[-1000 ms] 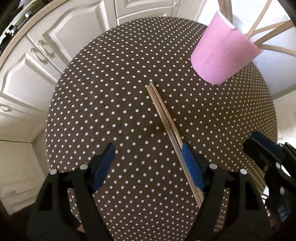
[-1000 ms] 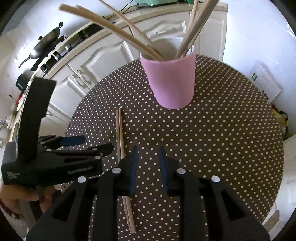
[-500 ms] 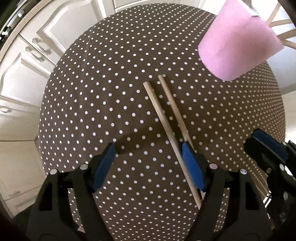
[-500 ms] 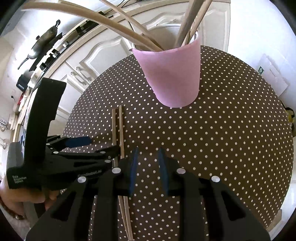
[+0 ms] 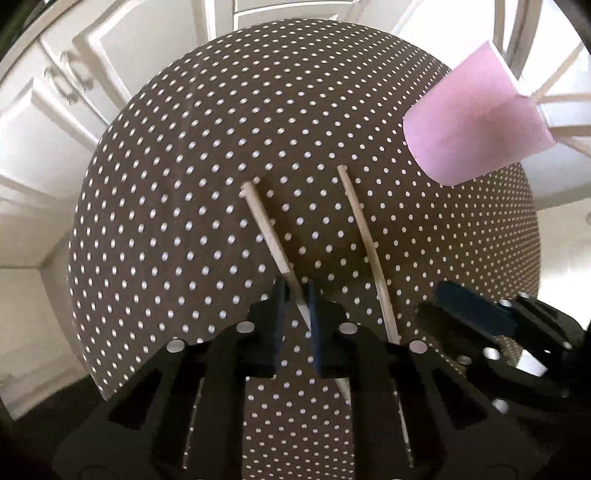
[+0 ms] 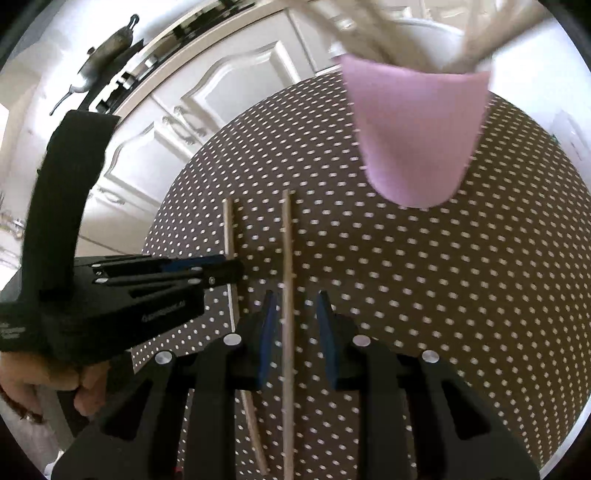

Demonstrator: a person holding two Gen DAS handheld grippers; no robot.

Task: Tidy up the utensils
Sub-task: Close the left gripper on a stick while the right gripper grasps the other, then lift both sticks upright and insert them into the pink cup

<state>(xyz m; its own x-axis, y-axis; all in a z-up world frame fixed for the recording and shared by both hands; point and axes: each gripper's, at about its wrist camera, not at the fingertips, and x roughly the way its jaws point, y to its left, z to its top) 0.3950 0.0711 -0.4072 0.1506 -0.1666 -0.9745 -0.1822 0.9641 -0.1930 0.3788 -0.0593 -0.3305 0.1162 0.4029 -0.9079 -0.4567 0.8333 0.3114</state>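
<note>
White cabinets (image 5: 44,122) are seen behind one round dotted table (image 5: 177,206), on which two chopsticks and one pink cup (image 5: 476,125) are counted. A pan (image 6: 107,48) and a hand (image 6: 40,380) are shown only in the right wrist view. The left gripper (image 5: 295,291) is closing, with the left chopstick (image 5: 266,236) between its blue pads. The right chopstick (image 6: 287,280) lies between the parted jaws of the right gripper (image 6: 295,306), untouched by either pad. Several wooden utensils (image 6: 369,33), blurred, are held in the cup.
</note>
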